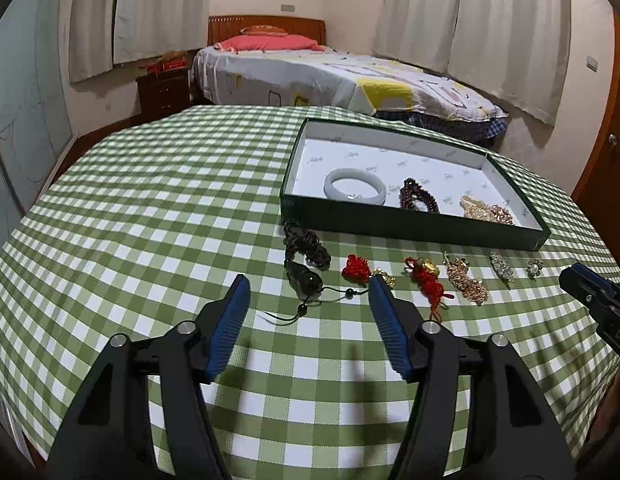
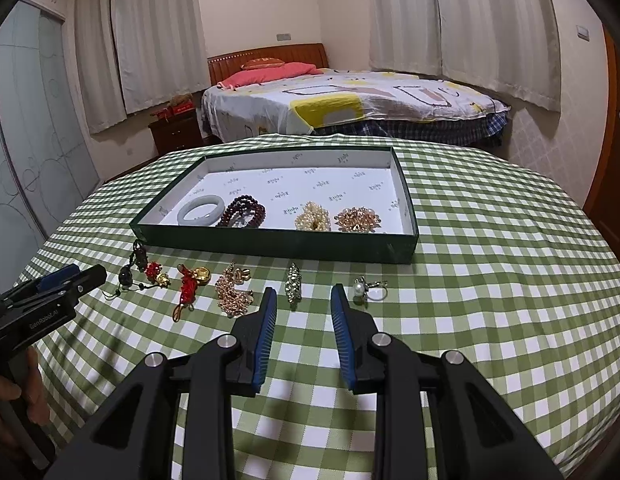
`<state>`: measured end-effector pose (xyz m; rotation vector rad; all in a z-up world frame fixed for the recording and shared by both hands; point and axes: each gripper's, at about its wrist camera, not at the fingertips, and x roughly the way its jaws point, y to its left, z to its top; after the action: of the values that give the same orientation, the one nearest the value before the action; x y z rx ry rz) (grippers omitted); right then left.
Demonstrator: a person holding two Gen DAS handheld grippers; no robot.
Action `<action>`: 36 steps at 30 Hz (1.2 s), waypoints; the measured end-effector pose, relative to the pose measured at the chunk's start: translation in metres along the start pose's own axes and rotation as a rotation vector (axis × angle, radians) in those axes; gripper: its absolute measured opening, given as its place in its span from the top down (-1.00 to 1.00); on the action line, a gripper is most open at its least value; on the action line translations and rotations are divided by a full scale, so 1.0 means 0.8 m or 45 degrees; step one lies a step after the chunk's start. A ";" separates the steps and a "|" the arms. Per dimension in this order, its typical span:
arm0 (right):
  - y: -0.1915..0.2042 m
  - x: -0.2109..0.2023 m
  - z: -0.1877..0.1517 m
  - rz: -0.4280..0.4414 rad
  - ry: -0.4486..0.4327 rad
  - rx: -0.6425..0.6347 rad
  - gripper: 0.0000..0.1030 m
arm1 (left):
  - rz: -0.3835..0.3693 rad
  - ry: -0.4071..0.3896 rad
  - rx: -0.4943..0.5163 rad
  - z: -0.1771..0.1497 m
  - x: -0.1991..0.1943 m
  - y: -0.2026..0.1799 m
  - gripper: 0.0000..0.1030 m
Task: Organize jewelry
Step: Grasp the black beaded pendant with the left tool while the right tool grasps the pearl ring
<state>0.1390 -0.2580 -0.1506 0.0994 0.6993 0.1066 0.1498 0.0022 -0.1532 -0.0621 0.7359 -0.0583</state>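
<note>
A dark green tray (image 1: pixel 410 231) (image 2: pixel 269 245) with a white lining holds a white bangle (image 1: pixel 354 185) (image 2: pixel 200 209), a dark red bead bracelet (image 1: pixel 417 196) (image 2: pixel 242 211), a pearl cluster (image 2: pixel 312 216) and a gold bead cluster (image 2: pixel 358 219). In front of it lie a dark pendant on a cord (image 1: pixel 303 274), red-and-gold charms (image 1: pixel 356 268) (image 2: pixel 191 280), a gold chain (image 2: pixel 231 290), a crystal brooch (image 2: pixel 293 285) and a pearl ring (image 2: pixel 368 289). My left gripper (image 1: pixel 307 292) is open above the pendant cord. My right gripper (image 2: pixel 303 300) is open just short of the brooch.
The table wears a green-and-white checked cloth (image 1: pixel 169 200). A bed (image 1: pixel 330 76) stands behind the table, with a dark nightstand (image 1: pixel 163 90) to its left. Curtains cover the windows. A wooden door (image 2: pixel 614 184) is at the right.
</note>
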 end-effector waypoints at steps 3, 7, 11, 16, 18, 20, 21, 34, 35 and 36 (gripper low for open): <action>-0.001 0.003 -0.001 -0.001 0.006 0.001 0.44 | 0.007 0.011 -0.001 0.002 0.009 0.001 -0.30; -0.003 0.009 -0.002 -0.001 0.020 0.006 0.44 | 0.033 0.031 0.011 0.006 0.024 0.002 -0.30; -0.005 0.015 -0.003 0.001 0.033 0.013 0.44 | 0.048 0.067 -0.011 0.010 0.041 0.009 -0.17; -0.007 0.024 -0.004 0.004 0.054 0.018 0.44 | 0.057 0.121 -0.011 0.013 0.063 0.014 -0.05; -0.007 0.026 -0.005 0.004 0.059 0.019 0.44 | 0.053 0.141 -0.012 0.011 0.067 0.017 0.06; -0.008 0.027 -0.005 0.004 0.063 0.024 0.44 | 0.054 0.142 -0.009 0.009 0.064 0.018 0.15; -0.008 0.028 -0.005 0.004 0.064 0.025 0.44 | 0.052 0.144 -0.011 0.009 0.063 0.019 0.16; -0.015 0.031 -0.003 -0.009 0.067 0.041 0.44 | 0.017 0.131 0.026 0.010 0.064 0.015 0.67; -0.015 0.032 -0.003 -0.011 0.068 0.041 0.44 | 0.012 0.128 0.024 0.010 0.064 0.015 0.67; -0.016 0.033 -0.003 -0.013 0.071 0.043 0.44 | 0.003 0.125 0.023 0.009 0.064 0.015 0.67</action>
<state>0.1582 -0.2670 -0.1712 0.1254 0.7571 0.0881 0.1928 0.0108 -0.1828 -0.0412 0.8333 -0.0660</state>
